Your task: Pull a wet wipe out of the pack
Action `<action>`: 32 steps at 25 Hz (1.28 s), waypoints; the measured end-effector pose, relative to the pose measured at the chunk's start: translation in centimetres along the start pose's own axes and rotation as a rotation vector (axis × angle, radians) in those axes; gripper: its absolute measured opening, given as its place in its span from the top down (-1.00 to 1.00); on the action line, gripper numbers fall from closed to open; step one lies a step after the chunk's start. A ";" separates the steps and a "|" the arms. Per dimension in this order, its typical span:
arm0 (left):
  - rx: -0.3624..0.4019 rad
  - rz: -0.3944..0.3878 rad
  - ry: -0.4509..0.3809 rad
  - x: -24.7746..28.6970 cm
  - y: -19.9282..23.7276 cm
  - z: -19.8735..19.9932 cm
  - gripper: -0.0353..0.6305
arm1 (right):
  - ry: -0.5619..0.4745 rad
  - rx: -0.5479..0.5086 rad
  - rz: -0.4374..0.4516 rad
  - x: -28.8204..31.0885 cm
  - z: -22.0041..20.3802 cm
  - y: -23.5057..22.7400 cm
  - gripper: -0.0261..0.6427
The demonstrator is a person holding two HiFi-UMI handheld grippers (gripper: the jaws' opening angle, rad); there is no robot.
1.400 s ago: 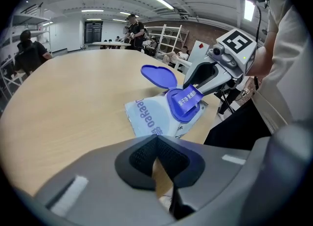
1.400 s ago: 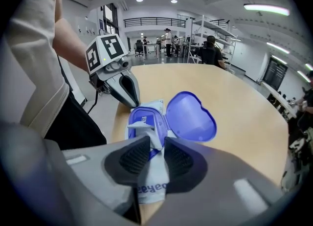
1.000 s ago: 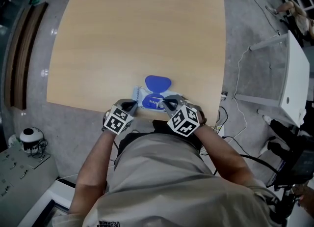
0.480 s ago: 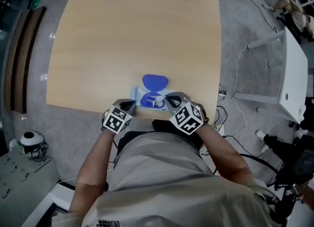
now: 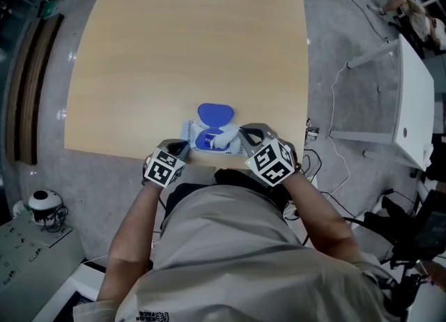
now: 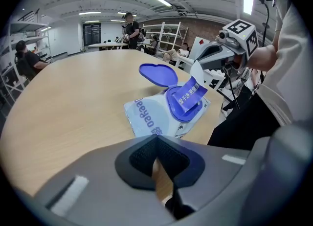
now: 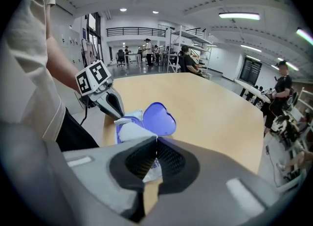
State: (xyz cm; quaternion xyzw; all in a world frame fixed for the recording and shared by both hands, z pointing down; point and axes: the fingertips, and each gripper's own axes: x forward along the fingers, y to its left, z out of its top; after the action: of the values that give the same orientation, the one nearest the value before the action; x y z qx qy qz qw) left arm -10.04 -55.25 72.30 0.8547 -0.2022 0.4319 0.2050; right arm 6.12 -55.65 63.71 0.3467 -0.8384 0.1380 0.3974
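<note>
A white-and-blue wet wipe pack (image 5: 197,134) lies at the near edge of the wooden table (image 5: 188,35). Its blue lid (image 5: 214,113) is flipped open away from me. My right gripper (image 5: 245,134) is shut on a strip (image 6: 190,93) that rises from the pack's opening. The strip is blue with white print on one face and white (image 7: 128,132) on the other; whether it is a wipe or a seal I cannot tell. My left gripper (image 5: 183,149) is shut, its tips down at the pack's near left corner (image 6: 137,122).
The pack sits a little way in from the table's near edge, right in front of my body. A white table (image 5: 411,97) and floor cables (image 5: 338,118) are to the right, and a helmet (image 5: 43,202) is on the floor at left. People stand far back in the room.
My right gripper has moved up and to the right with the strip, drawing it out of the opening. The left gripper has stayed at the pack's corner.
</note>
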 end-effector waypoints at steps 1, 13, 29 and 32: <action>0.000 0.003 -0.001 0.1 0.1 0.0 0.88 | -0.002 0.002 -0.010 -0.2 0.0 -0.3 0.91; 0.009 0.030 0.002 -0.6 -0.1 0.1 0.88 | -0.035 0.043 -0.131 -4.1 0.2 -3.4 0.91; 0.015 0.070 -0.163 -7.1 -1.4 1.1 0.88 | -0.137 0.097 -0.336 -12.4 2.2 -2.5 0.91; 0.020 0.065 -0.245 -11.3 -2.8 1.2 0.88 | -0.158 0.116 -0.383 -14.6 2.9 -0.7 0.91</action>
State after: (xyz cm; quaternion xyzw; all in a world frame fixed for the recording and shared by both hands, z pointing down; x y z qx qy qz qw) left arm -13.91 -51.65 61.89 0.8962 -0.2491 0.3325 0.1559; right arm 11.46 -50.70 50.70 0.5317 -0.7764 0.0803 0.3287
